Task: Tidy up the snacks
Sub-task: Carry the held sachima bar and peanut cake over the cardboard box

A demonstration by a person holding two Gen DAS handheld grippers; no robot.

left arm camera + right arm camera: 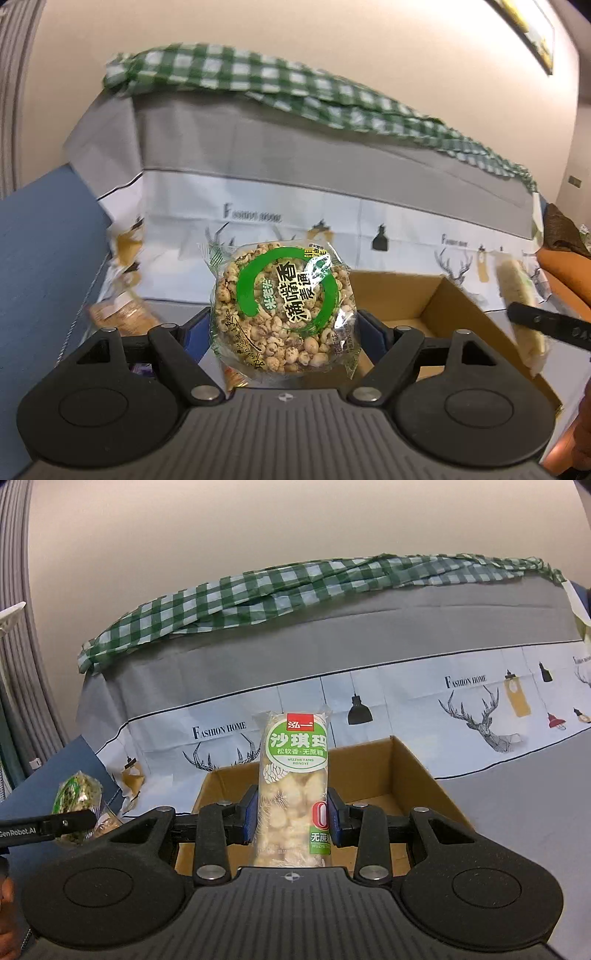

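A round puffed-grain cake [282, 310] in a clear wrapper with a green ring stands on edge between the blue pads of my left gripper [284, 326], which is shut on it. In the right wrist view a long sachima bar [293, 775] with a green label stands upright, and my right gripper [293, 814] is shut on its lower half. Both snacks hang in front of an open cardboard box [369, 768], whose inside looks bare [391, 295]. The same bar [517, 295] shows at the left wrist view's right edge, and the cake [75, 794] at the other view's left edge.
Behind the box a table cover printed with deer and lamps [480, 716] hangs down, with a green checked cloth [258, 594] on top. A blue board [44, 251] lies at the left, beside more wrapped snacks [122, 314]. A beige wall rises at the back.
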